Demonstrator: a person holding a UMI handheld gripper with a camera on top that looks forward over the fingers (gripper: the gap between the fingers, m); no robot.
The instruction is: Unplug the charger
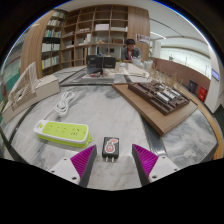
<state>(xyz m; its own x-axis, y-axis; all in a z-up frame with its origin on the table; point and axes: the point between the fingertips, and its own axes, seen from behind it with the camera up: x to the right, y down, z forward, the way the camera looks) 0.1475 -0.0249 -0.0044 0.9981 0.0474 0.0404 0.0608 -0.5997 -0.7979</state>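
Observation:
A small black charger (109,148) with a red mark on its face lies flat on the grey marble-like tabletop (110,115), its prongs pointing toward me. It sits between my two fingers with a gap on each side. My gripper (113,160) is open; its magenta pads (82,159) stand wide apart. A green and white power strip (61,131) lies to the left of the charger, apart from it, with a white cable (62,102) running beyond it. The charger is not plugged into the strip.
A wooden tray table (158,103) with a dark model on it stands to the right. A white stand (30,92) is at the far left. Bookshelves (95,25) and a seated person (131,52) are at the back.

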